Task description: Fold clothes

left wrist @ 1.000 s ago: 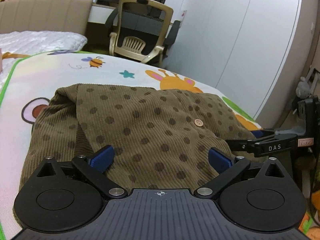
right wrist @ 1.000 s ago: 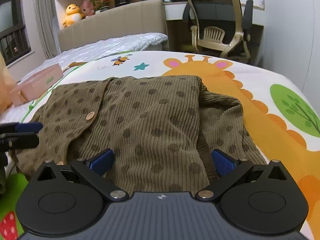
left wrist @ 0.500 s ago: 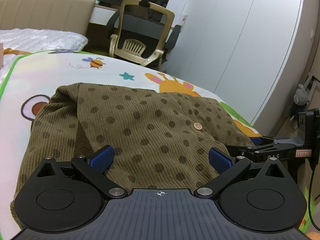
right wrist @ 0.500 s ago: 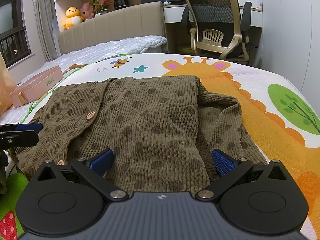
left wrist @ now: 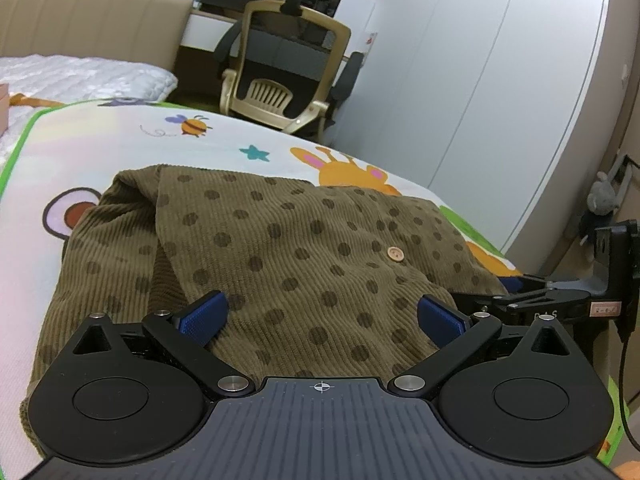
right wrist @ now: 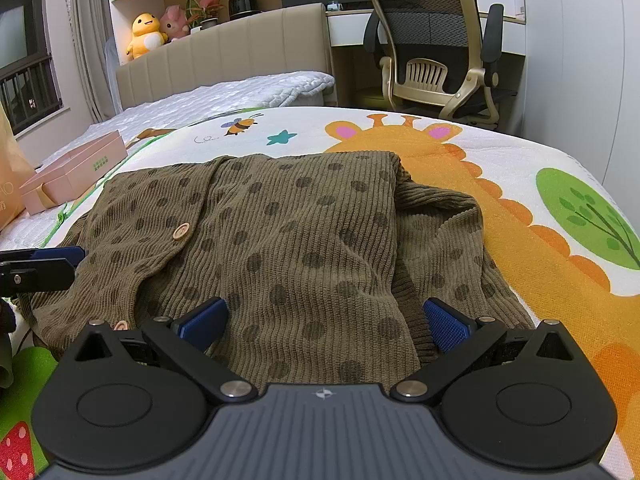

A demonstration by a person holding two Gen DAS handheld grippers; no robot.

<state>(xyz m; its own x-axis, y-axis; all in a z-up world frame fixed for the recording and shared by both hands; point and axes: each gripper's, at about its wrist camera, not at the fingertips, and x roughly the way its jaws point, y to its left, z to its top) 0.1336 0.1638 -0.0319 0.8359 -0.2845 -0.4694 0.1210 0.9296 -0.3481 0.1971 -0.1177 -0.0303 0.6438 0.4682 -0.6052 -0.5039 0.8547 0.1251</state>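
An olive-brown corduroy cardigan with dark dots and wooden buttons (left wrist: 280, 256) lies folded on the cartoon play mat (left wrist: 100, 152); it also shows in the right wrist view (right wrist: 288, 240). My left gripper (left wrist: 322, 316) is open, its blue pads wide apart just above the cardigan's near edge, holding nothing. My right gripper (right wrist: 324, 320) is open too, over the near edge from the other side. Each gripper shows in the other's view: the right one (left wrist: 532, 300) at the cardigan's right edge, the left one (right wrist: 40, 264) at its left edge.
A pink box (right wrist: 76, 168) lies on the bed left of the mat. A beige office chair (right wrist: 436, 60) stands behind the mat by a desk. White wardrobe doors (left wrist: 500, 80) run along the right. Plush toys (right wrist: 146, 34) sit on the headboard shelf.
Both grippers have drawn back and risen slightly from the cardigan, so more of it shows. Both stay open and the cardigan has not moved.
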